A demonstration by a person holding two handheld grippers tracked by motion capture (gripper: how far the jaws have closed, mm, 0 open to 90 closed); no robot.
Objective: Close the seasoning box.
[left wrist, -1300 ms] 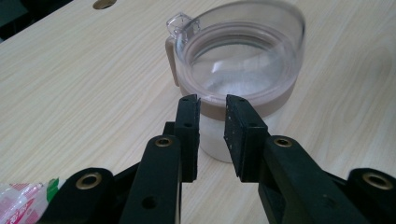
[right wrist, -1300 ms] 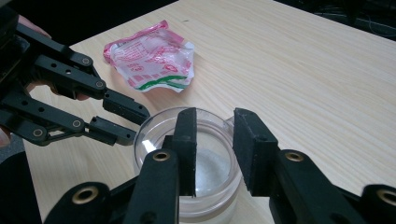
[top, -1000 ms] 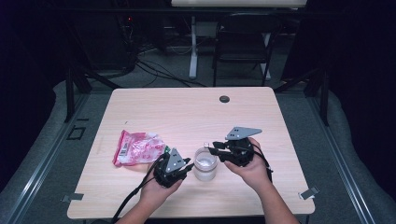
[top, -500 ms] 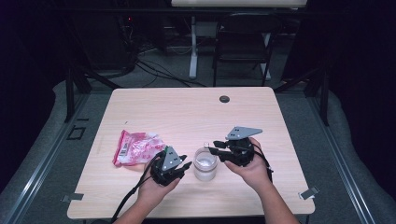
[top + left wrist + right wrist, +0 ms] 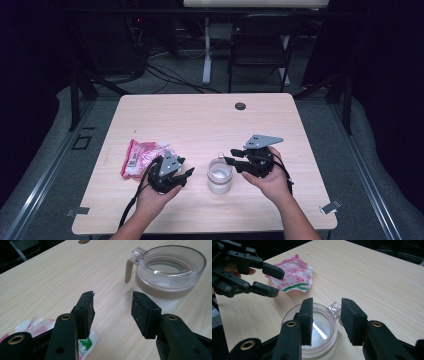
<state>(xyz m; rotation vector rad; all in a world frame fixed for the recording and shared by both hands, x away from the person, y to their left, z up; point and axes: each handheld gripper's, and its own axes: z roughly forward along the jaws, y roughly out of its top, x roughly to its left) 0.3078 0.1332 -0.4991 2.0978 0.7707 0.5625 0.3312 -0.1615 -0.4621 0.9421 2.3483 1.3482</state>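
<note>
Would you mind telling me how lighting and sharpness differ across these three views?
High view: the table is lit, the room around it dark and soft. Left gripper view: a glare streak on the clear jar, the near black tongs slightly soft. Right gripper view: a bright reflection inside the jar, and the pink wrapper looks crisp.

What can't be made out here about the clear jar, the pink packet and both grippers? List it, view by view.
- Clear jar: in the right gripper view its base is cut off by the bottom edge and the right gripper covers part of the rim.
- Pink packet: print too small in the high view; in the left gripper view the left gripper hides most of it.
- Dark round spot: too small to identify.
</note>
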